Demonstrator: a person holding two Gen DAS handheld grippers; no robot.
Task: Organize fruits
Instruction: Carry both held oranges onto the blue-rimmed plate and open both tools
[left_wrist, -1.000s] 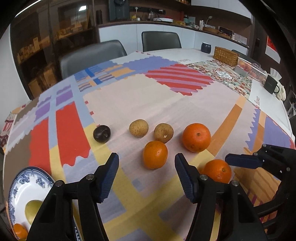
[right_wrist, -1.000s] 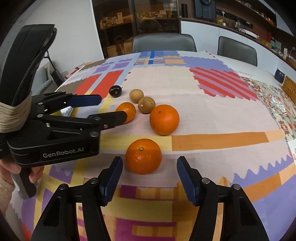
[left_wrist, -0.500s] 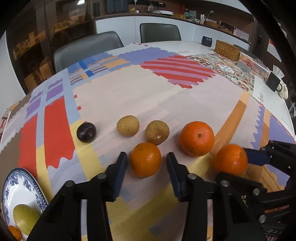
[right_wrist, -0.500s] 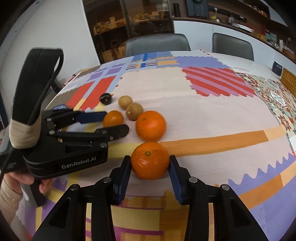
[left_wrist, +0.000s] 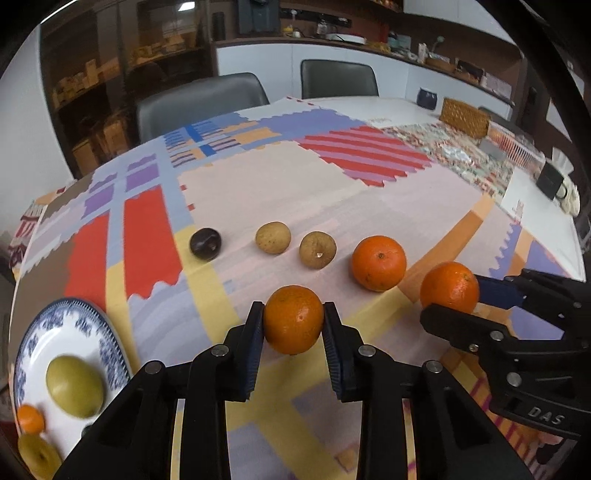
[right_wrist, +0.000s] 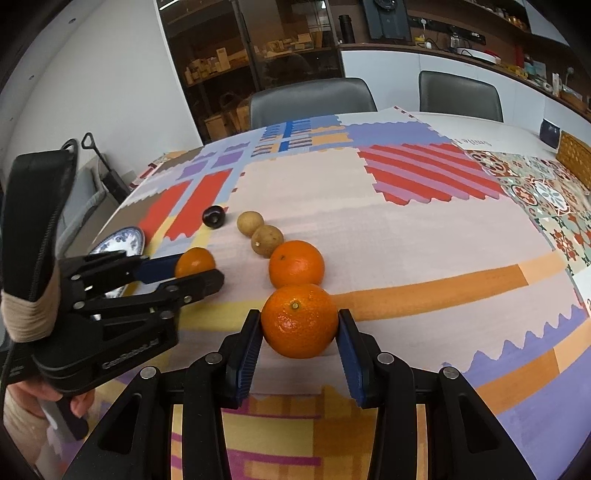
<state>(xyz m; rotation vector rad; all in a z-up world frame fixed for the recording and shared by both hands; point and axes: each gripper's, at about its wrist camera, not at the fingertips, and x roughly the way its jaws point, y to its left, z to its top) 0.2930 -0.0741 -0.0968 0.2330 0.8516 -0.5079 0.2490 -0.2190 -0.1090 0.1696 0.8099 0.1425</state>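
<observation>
Orange fruit fills both your claws: the left claw (left_wrist: 293, 325) pinches a small orange (left_wrist: 293, 319), the right claw (right_wrist: 298, 328) a larger orange (right_wrist: 299, 320), each squeezed across its middle, seemingly bound for the plate (left_wrist: 92, 332) at the desk's near-left edge.

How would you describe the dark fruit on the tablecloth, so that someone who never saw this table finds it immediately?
Start at the blue-and-white plate near the table's edge, then follow the row of loose fruit lying on the patchwork tablecloth. The dark fruit is the row's end nearest the plate, beside two tan fruits. It alone is glossy and almost black.
</observation>
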